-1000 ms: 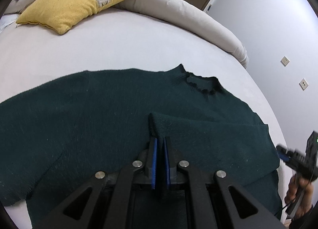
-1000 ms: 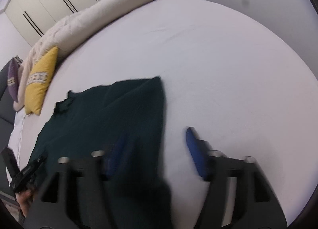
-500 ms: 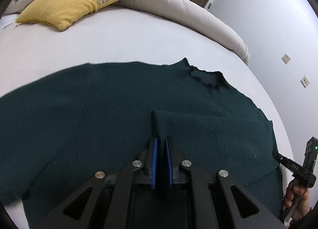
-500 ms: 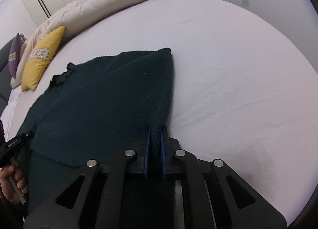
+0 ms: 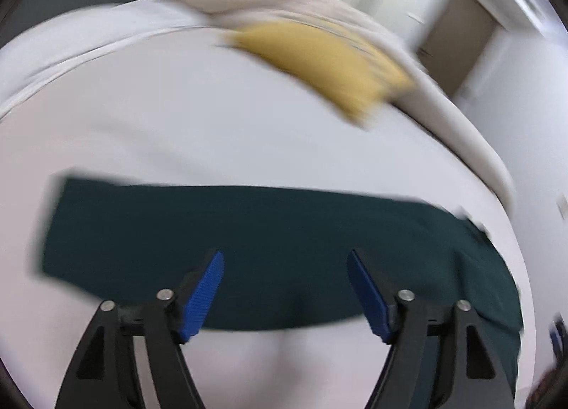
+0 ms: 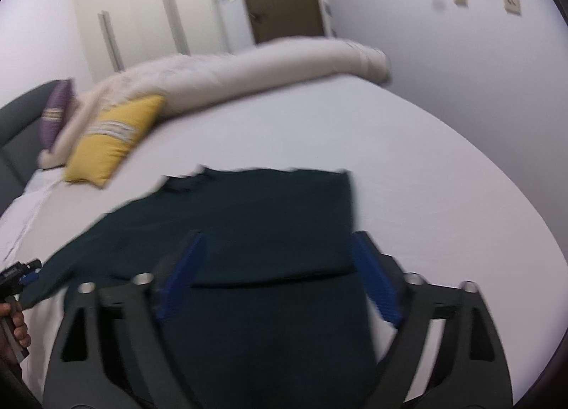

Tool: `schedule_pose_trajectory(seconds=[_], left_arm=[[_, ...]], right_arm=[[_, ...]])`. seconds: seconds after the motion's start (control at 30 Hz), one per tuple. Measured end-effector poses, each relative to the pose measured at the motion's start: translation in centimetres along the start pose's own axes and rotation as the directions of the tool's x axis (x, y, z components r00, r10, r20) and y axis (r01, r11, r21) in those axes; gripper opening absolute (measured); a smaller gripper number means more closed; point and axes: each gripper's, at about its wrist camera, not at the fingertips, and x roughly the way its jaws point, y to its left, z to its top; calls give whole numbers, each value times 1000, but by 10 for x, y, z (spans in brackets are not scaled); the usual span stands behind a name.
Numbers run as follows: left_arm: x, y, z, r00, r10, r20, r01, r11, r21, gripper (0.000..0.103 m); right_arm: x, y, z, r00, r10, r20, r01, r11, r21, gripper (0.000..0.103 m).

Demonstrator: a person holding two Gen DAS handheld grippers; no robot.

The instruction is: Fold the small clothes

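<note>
A dark green knit sweater (image 6: 255, 217) lies flat on the white bed, its right sleeve folded across the body; the neck points away. In the left wrist view the sweater (image 5: 269, 231) shows as a long band, blurred by motion. My left gripper (image 5: 285, 263) is open and empty, above the sweater's near edge. My right gripper (image 6: 277, 245) is open and empty, just above the folded right side. The left gripper also shows at the left edge of the right wrist view (image 6: 17, 272), beside the left sleeve.
A yellow cushion (image 6: 113, 139) and a purple cushion (image 6: 56, 110) lie at the head of the white bed (image 6: 443, 178) against a rolled beige duvet (image 6: 248, 71). A wall with a door and wardrobes stands behind.
Both grippers have opened and let go of the sweater. Both have lifted and turned; the left view has swung towards the left sleeve side.
</note>
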Motion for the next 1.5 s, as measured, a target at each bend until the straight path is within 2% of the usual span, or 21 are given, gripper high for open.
schedule_pose_trajectory(seconds=[0.03,0.13,0.2,0.3,0.33,0.4,0.43,0.47,0.5,0.53,0.6,0.67,0.8,0.93,1.03,1.13,1.23,1.3,1.4,1.47,1.5], left_arm=[[-8,38,3,999,50,8,-49,995,-81,77],[-23,109,9,991,136,17,-128,963,-236,77],[-27,129,13,985,170,22,-158,950,-270,77],[-15,144,17,989,144,-11,-141,941,-307,76],[-12,146,17,991,135,-8,-131,940,-316,76],[-7,146,21,991,135,-8,-131,948,-291,63],[-3,141,21,993,119,-21,-120,953,-277,36],[3,138,21,994,99,-48,-109,957,-268,20],[-2,143,17,994,95,-54,-106,958,-265,19],[-3,139,17,994,97,-49,-106,961,-255,13],[-8,132,18,996,83,-40,-91,963,-254,12],[-14,115,21,998,65,-17,-67,970,-236,12],[-29,54,25,1000,-6,21,9,990,-142,11],[-40,-41,19,993,-113,36,112,993,27,11],[-36,-121,3,981,-194,7,190,970,154,11],[-23,-201,-28,967,-252,-43,254,926,278,11],[-2,-255,-64,952,-281,-121,306,889,342,11],[18,-278,-87,943,-280,-177,328,870,368,12],[42,-294,-118,934,-249,-256,336,855,394,22],[44,-286,-127,919,-255,-300,360,852,379,44],[38,-279,-127,918,-265,-294,366,851,376,48]], right_arm=[[-3,14,-1,1000,18,6,-18,1000,-12,97],[-13,44,-8,996,87,-13,-87,996,-32,97],[-14,61,-13,988,140,-61,-142,990,-20,97],[-12,83,-20,974,195,-115,-197,980,-9,96],[-14,89,-23,971,202,-126,-205,979,-13,90],[-17,101,-29,965,210,-154,-217,976,-25,79],[-20,107,-33,963,215,-163,-222,975,-27,77],[-18,112,-36,961,218,-169,-226,974,-28,75],[-19,115,-39,960,218,-175,-227,973,-31,69],[-21,118,-43,959,216,-182,-226,974,-34,65],[-21,119,-47,958,217,-185,-226,974,-24,63],[-14,116,-49,958,221,-182,-226,974,-9,63],[-8,96,-49,959,220,-178,-218,975,30,62],[-6,73,-52,962,213,-172,-205,977,60,62],[-4,55,-54,963,209,-171,-196,976,90,62],[-2,36,-58,964,203,-170,-182,975,130,62],[1,21,-63,965,193,-176,-167,974,153,62],[7,12,-67,962,190,-194,-158,973,170,62],[22,5,-73,955,182,-235,-142,974,179,62],[33,6,-73,945,193,-263,-145,971,191,62],[39,8,-72,941,201,-273,-152,969,193,62]])
